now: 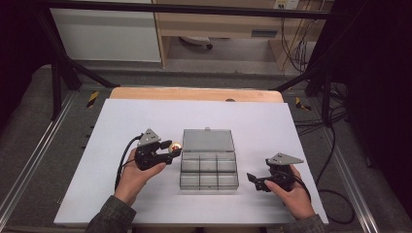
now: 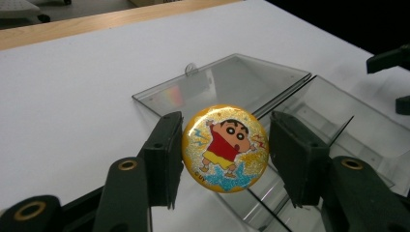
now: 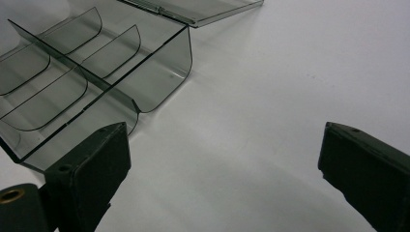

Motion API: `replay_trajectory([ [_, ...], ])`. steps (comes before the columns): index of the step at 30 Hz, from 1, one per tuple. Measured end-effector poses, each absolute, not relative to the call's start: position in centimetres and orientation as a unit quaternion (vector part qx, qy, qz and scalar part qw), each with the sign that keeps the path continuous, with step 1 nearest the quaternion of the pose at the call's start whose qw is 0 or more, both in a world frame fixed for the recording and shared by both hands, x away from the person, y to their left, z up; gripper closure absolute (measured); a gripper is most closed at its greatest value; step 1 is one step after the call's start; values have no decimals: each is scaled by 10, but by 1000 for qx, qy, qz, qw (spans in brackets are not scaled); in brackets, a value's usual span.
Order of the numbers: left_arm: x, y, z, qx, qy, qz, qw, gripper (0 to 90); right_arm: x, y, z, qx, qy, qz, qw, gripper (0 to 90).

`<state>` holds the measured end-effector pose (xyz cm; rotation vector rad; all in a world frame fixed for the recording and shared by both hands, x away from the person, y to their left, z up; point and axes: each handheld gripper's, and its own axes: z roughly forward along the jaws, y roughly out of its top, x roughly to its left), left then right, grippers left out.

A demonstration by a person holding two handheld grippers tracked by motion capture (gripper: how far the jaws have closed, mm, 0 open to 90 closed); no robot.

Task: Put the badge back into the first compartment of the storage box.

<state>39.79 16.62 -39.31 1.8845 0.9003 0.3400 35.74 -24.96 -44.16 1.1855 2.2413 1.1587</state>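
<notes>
Your left gripper (image 2: 225, 150) is clamped on a round glittery gold pin badge (image 2: 225, 148) printed with a cartoon boy in a red shirt and yellow shorts. Small lettering runs along the badge's lower left rim; it is too small to read. In the high view, the badge (image 1: 176, 146) sits in the left gripper (image 1: 171, 147) just beside the far left corner of the smoky transparent plastic compartment box (image 1: 209, 171), at roughly 10 o'clock from the box centre.

The box stands open near the middle of the white table sheet (image 1: 121, 121). Its hinged lid (image 1: 208, 140) lies flat at 12 o'clock from the tray. The tray is split into compartments by curved dividers (image 3: 87, 67), and every compartment you can see is empty.

Your right gripper (image 1: 252, 180) rests at 4 o'clock from the box, near it but apart, jaws spread wide with nothing between them. Bare sheet surrounds the box on all sides, with the widest room toward 12 o'clock.
</notes>
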Motion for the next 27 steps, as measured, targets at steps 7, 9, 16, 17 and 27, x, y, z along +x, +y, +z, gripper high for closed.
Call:
replay_trajectory([
  [7, 403, 160, -385, 777, 369, 142, 490, 467, 358, -250, -442, 419, 792, 409, 175, 47],
  [9, 405, 158, -382, 776, 367, 141, 492, 467, 358, -250, -442, 420, 792, 408, 175, 47],
  [16, 409, 148, -378, 775, 362, 143, 498, 466, 357, -251, -442, 422, 790, 408, 176, 47],
  [17, 408, 147, -379, 776, 361, 144, 497, 467, 358, -251, -442, 421, 789, 410, 177, 47],
  [27, 406, 143, -384, 785, 359, 140, 485, 467, 357, -251, -440, 420, 788, 412, 183, 47],
])
